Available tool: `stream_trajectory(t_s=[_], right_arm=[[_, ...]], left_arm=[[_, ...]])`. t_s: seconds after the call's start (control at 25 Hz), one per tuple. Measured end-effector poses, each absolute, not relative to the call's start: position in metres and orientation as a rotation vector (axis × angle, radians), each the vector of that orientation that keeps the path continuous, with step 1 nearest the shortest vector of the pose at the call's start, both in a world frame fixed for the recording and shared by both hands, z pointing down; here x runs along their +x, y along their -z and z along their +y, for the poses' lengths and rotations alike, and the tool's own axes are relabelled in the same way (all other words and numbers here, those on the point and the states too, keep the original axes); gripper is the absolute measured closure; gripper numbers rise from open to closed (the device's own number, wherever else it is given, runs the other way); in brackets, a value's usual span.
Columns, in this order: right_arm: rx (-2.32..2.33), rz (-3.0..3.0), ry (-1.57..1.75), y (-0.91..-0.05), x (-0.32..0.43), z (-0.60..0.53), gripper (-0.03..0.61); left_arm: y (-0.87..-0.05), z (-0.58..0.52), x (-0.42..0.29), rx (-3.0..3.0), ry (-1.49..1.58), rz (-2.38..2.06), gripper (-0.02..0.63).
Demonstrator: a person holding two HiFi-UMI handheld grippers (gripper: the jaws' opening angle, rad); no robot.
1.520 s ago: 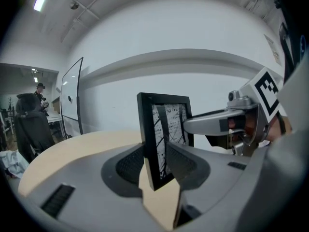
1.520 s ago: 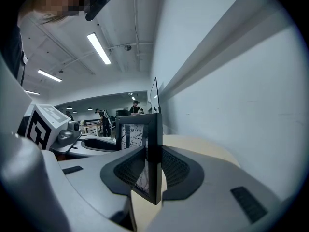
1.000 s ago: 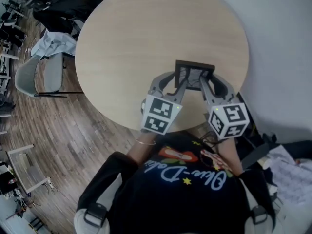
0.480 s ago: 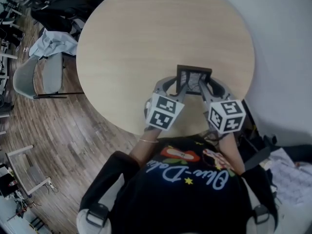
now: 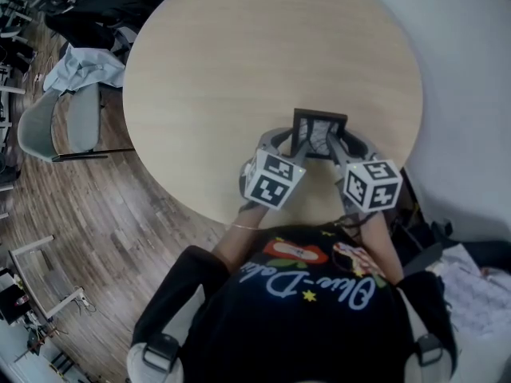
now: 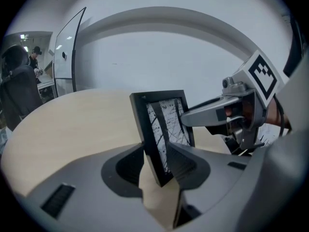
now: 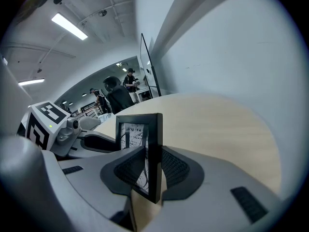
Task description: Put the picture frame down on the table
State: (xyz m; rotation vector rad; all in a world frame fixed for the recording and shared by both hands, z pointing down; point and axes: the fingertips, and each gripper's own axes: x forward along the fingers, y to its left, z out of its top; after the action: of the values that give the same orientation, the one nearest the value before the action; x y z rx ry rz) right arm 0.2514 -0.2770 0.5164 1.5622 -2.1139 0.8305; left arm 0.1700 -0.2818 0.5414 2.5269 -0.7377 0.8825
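A round, pale wooden surface (image 5: pixel 239 54) fills the upper part of the head view, and the picture frame (image 5: pixel 319 134) stands upright over its near edge, close to the person; the frame is black, with a black-and-white print of branching lines behind its glass; the left claw (image 5: pixel 295 148) is clamped on the frame's left side and the right claw (image 5: pixel 335 147) on its right side, each with a marker cube behind it, the left cube (image 5: pixel 273 179) and the right cube (image 5: pixel 371 184); in the left gripper view the picture frame (image 6: pixel 161 124) sits between the ribbed pads of the left claw (image 6: pixel 157 162), both pads pressed against its lower edge, while the right claw (image 6: pixel 193 117) reaches in from the right onto the far side of the frame, with the surface (image 6: pixel 72 124) spread out behind; in the right gripper view the right claw (image 7: pixel 147 170) pinches the picture frame (image 7: pixel 140 134) edge-on between its pads, the left claw (image 7: pixel 96 140) holds the other side, and the surface (image 7: pixel 217 124) runs off toward a white wall; whether the frame's bottom edge touches the surface cannot be told; beside the surface at the left of the head view a grey chair (image 5: pixel 56 126) stands on a wooden floor (image 5: pixel 104 222), with a light cloth (image 5: pixel 80 70) draped just above it; the person's black printed shirt (image 5: pixel 311 309) fills the bottom of that view.
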Motion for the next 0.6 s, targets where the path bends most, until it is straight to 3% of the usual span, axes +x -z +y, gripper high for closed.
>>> stream_trajectory(t_s=[0.6], right_arm=[[1.582,-2.014,-0.834,-0.545,0.262,-0.299,0.483]], left_arm=[[-0.567,-0.299,0.179,2.487,-0.897,-0.730,0.483]])
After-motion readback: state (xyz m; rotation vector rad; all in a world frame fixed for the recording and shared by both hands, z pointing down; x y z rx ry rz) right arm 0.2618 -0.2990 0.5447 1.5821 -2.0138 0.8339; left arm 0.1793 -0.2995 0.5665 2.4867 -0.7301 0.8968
